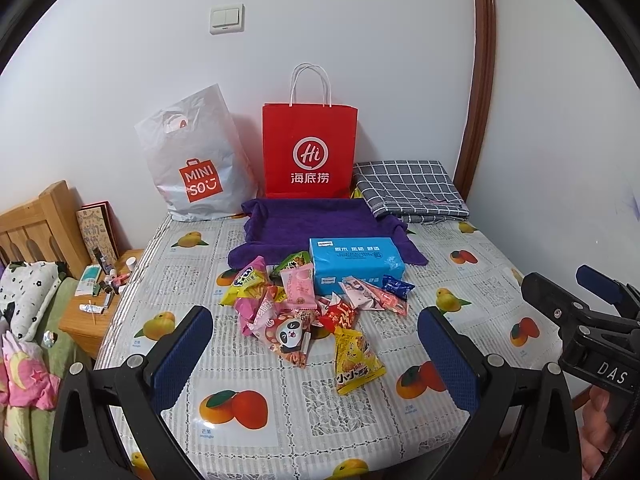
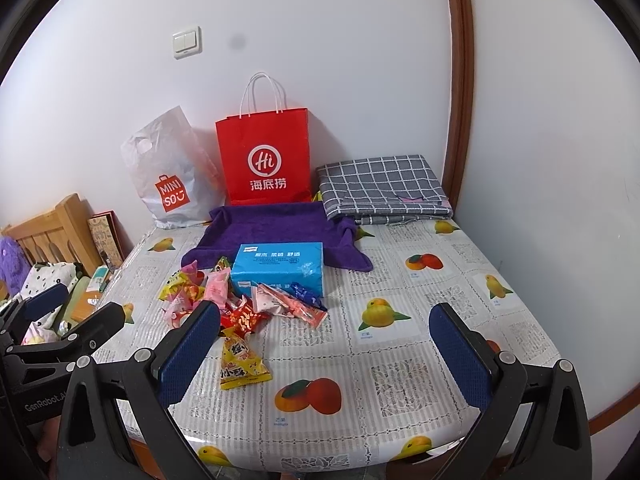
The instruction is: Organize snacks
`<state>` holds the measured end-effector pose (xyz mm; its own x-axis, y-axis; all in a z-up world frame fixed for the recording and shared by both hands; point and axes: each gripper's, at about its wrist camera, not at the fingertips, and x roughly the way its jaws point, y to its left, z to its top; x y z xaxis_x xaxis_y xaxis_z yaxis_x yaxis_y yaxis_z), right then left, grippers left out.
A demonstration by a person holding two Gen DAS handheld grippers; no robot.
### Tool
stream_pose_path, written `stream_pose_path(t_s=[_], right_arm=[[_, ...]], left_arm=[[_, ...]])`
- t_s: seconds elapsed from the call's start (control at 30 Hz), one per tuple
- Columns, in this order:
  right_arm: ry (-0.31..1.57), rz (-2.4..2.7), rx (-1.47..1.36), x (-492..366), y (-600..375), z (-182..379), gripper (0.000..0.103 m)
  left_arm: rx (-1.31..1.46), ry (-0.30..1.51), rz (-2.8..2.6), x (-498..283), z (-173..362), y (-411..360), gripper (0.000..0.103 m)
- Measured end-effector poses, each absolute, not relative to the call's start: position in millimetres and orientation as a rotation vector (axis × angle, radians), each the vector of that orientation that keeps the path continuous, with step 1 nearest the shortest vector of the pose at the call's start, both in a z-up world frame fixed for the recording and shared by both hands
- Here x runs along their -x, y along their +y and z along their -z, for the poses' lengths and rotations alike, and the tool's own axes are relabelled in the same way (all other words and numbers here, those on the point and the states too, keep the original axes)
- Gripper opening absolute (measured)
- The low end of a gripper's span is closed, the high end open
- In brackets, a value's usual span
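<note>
Above table [image 1: 304, 412], left gripper [image 1: 316, 356], right gripper [image 2: 326, 352], level (both spread wide)

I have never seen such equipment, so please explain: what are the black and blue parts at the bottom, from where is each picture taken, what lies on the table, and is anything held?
A person holds two hand tools, each with a camera looking along its two fingers. One picture is from the left gripper, the other from the right gripper. Both are open and hold nothing. On the fruit-printed tablecloth lie a pile of colourful snack packets, a blue tissue pack and a purple towel. Behind stand a red paper bag and a white plastic bag.
</note>
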<state>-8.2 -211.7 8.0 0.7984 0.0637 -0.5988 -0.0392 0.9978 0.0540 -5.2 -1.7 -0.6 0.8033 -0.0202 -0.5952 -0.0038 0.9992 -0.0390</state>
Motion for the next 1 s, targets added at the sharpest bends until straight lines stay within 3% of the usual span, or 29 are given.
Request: stream_pose_path(t_s=[1.0], right_arm=[[0.636, -0.065, -0.043, 10.6, -207.0, -7.1, 0.103]], left_arm=[[0.043, 0.634, 0.010, 7.0, -0.4, -2.3, 0.103]])
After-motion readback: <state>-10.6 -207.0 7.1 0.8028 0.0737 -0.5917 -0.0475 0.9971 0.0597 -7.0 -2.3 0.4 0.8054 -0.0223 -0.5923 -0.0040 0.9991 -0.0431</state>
